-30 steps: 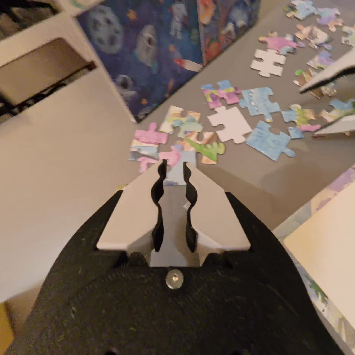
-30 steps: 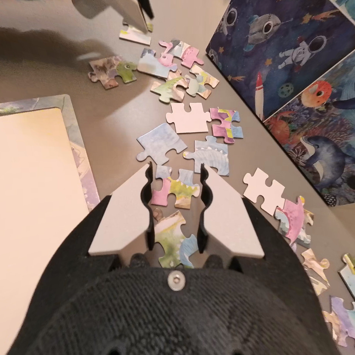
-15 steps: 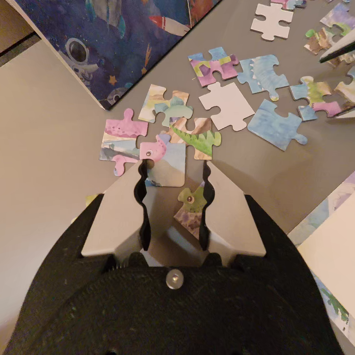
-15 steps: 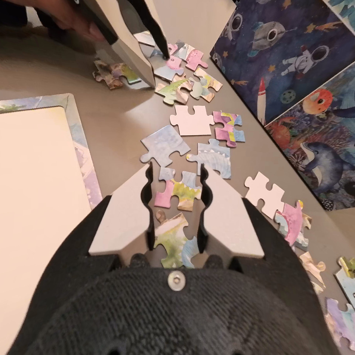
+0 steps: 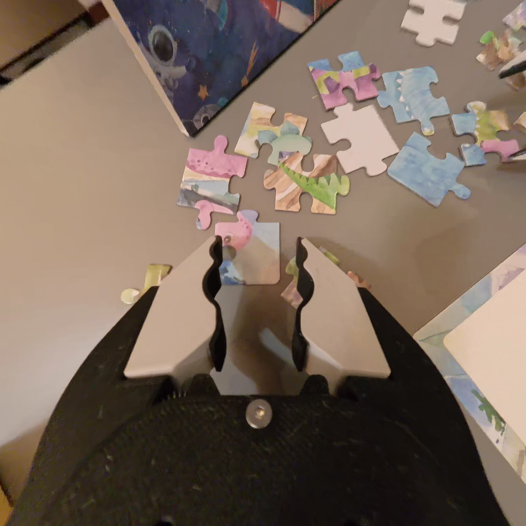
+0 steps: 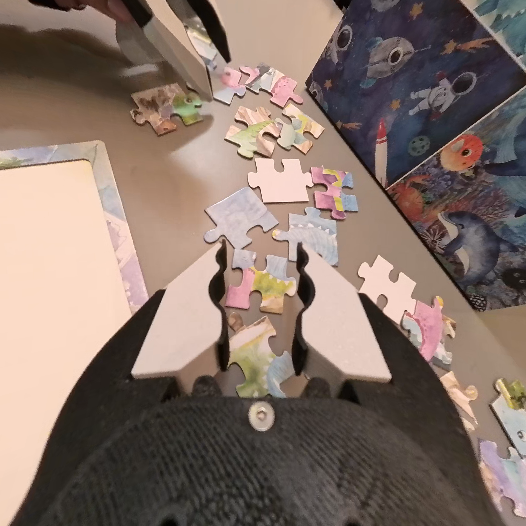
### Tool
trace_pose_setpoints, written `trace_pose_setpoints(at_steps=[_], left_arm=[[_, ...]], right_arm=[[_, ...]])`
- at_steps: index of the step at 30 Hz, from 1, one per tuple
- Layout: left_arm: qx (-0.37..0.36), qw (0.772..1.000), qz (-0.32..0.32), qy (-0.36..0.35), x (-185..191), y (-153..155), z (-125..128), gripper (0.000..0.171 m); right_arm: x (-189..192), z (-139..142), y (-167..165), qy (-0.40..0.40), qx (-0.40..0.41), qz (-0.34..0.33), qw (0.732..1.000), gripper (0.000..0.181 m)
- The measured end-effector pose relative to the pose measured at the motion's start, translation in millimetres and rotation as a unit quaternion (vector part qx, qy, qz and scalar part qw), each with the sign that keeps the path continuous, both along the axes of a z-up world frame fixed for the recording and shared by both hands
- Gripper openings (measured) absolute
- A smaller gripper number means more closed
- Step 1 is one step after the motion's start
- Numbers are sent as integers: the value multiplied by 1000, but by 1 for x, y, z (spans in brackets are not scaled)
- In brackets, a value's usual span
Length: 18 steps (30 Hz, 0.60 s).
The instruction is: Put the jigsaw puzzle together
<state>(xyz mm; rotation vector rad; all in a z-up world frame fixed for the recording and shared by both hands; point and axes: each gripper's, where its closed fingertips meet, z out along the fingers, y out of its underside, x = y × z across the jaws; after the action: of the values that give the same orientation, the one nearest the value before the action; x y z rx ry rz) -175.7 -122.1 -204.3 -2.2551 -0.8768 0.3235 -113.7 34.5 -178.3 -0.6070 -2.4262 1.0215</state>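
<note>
The left hand-held gripper is hovering low over the grey tabletop with its two fingers spread wide apart and gripping nothing; between their tips is lying a puzzle piece with a pink dinosaur head, flat on the surface. A piece with a green dinosaur head is showing partly behind the inner edge of its right finger, and in the right wrist view that same piece is lying just beside the left gripper's fingertip. The right hand-held gripper is likewise standing open and empty, its fingers framing a pink, green and blue piece that is resting on the tabletop, with a green and blue piece lying closer to the gripper's body between the fingers. More loose pieces are lying scattered ahead: a plain white face-down piece, a pale blue piece and a blue dinosaur-back piece, all near one another. The puzzle tray, with its pale inner field bare and a watercolour border, is sitting to the left of the right gripper. A box with space and sea pictures is standing along the far edge of the pieces. A person's hand is holding the left gripper at the top of the right wrist view.
</note>
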Motion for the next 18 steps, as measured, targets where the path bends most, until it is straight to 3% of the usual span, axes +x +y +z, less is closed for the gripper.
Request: trace_pose_setpoints(at_steps=[6, 11, 15, 18], left_arm=[[73, 996, -10, 53, 0, 23, 32, 54], [124, 990, -13, 63, 2, 33, 46, 50], [157, 986, -20, 60, 7, 39, 52, 49], [183, 981, -28, 57, 10, 47, 56, 47]], right_arm=[[-11, 5, -5, -22, -57, -11, 998, 48], [-34, 4, -38, -84, -79, -7, 993, 63], [-56, -21, -49, -93, -22, -5, 995, 63], [-58, -31, -52, -117, -40, -8, 992, 65]])
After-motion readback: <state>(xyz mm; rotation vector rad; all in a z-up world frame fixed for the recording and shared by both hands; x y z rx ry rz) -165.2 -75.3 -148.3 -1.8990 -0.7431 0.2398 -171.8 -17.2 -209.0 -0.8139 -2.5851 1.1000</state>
